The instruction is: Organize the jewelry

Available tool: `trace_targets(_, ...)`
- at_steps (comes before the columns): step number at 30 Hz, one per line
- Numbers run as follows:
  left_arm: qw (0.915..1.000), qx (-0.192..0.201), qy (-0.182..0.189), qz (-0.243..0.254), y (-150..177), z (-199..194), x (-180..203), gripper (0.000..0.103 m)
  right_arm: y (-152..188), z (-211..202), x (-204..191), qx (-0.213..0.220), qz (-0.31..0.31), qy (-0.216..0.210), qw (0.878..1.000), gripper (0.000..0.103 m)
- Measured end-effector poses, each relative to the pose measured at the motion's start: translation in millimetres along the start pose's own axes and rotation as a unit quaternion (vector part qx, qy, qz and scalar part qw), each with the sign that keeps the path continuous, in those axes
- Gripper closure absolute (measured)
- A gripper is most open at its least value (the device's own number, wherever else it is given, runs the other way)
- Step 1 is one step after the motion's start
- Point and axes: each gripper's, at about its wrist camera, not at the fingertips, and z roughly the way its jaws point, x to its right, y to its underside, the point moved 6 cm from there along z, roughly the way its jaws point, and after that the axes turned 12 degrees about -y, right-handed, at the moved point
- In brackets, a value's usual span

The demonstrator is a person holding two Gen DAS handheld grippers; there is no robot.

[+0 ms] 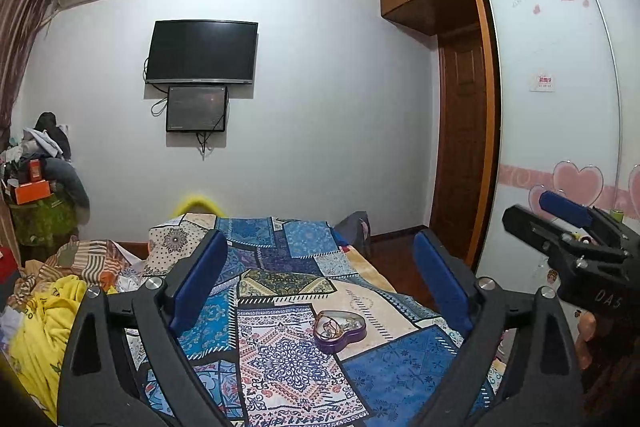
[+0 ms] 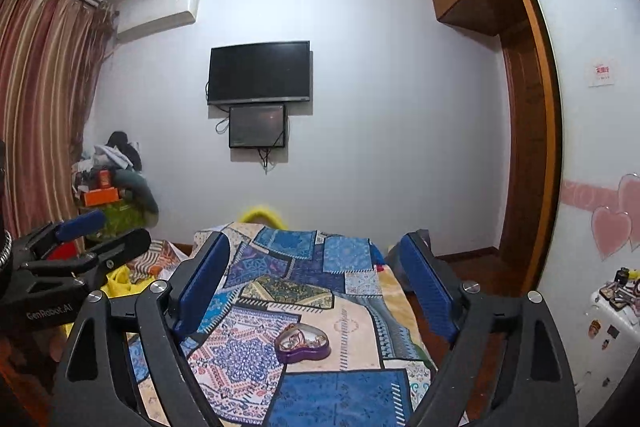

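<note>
1. Closest up, the left gripper (image 1: 320, 291) has its blue pads wide apart with nothing between them; same for the right gripper (image 2: 316, 287).
2. The heart-shaped purple tin (image 1: 340, 330) sits open on the patchwork bedspread (image 1: 280, 359), jewelry (image 2: 300, 339) piled inside, well clear of both tools.
3. Looks basically done to me, so check nothing's hanging over the rim and don't bump the tin.

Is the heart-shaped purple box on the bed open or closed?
Open. The heart-shaped purple box has no lid on it, and jewelry shows inside.
</note>
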Motion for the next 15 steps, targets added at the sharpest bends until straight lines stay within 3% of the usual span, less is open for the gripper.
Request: trace_targets(15,0.9999,-0.011,-0.005,-0.007,7,2,-6,0.007,9,-11,2,-0.013,0.002,-0.007,1.0,0.018)
